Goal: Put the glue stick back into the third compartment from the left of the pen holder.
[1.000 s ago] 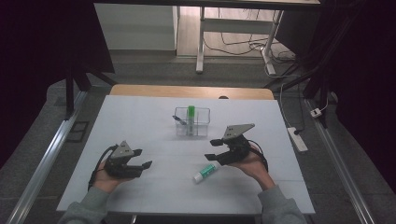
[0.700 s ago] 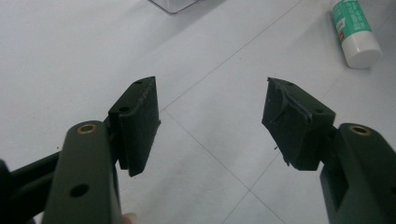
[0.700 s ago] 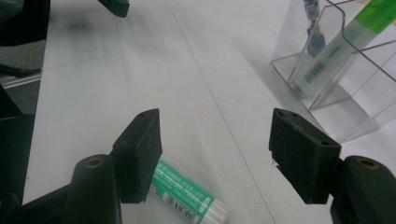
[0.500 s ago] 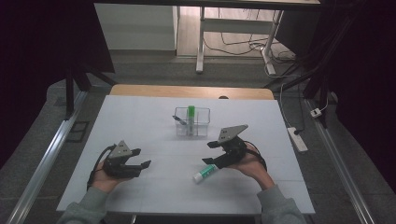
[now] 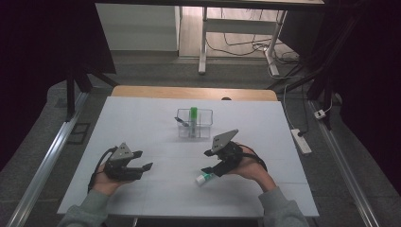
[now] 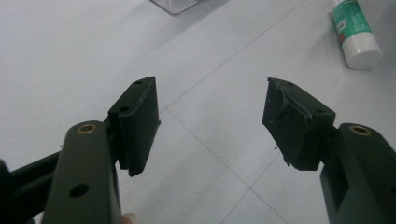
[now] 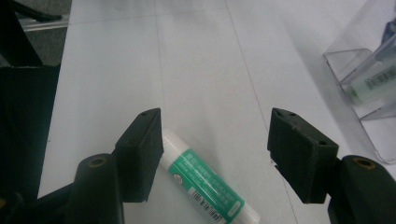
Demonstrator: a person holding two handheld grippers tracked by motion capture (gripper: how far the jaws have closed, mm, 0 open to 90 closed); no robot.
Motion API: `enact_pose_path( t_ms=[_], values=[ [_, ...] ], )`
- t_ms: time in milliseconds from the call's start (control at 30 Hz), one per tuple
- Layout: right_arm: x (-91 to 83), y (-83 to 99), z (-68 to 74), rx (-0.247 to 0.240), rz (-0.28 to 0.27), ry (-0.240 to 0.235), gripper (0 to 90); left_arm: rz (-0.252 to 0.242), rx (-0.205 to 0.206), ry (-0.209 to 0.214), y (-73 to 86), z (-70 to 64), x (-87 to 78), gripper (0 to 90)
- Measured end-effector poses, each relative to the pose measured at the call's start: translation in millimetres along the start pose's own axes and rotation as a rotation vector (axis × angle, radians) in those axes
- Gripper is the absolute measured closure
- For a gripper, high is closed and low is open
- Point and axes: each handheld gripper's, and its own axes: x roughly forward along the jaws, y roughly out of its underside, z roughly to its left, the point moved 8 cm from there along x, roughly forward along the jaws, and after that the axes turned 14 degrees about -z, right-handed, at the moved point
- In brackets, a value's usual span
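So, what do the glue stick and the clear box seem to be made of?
The glue stick looks like smooth white plastic with a glossy green printed label and barcode. The clear box seems to be transparent hard plastic, perhaps acrylic: its walls are see-through with bright, sharp edges. The right hand-held gripper hangs open over the stick.

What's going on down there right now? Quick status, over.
Both grippers open, left gripper idle. Right gripper straddles green-and-white glue stick lying flat on white table. Nothing in the way.
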Motion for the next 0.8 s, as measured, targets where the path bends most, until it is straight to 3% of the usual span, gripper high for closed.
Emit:
enact_pose_path(
  t_ms=[133,333,567,800],
  values=[
    [3.8,0.5,3.2,-0.018,0.026,-0.021,35.7,-0.003,0.000,-0.001,-0.4,0.0,-0.3,35.4],
    [9.8,6.0,9.4,-0.052,0.123,-0.055,35.7,0.003,0.005,0.004,0.2,-1.0,0.7,35.2],
    [21.1,12.1,16.7,-0.094,0.193,-0.097,35.6,0.013,0.000,0.008,1.7,-1.2,2.0,34.9],
    [30.2,24.0,21.2,-0.109,0.263,-0.137,35.1,0.013,-0.003,0.010,2.0,-0.7,1.8,34.9]
  ],
)
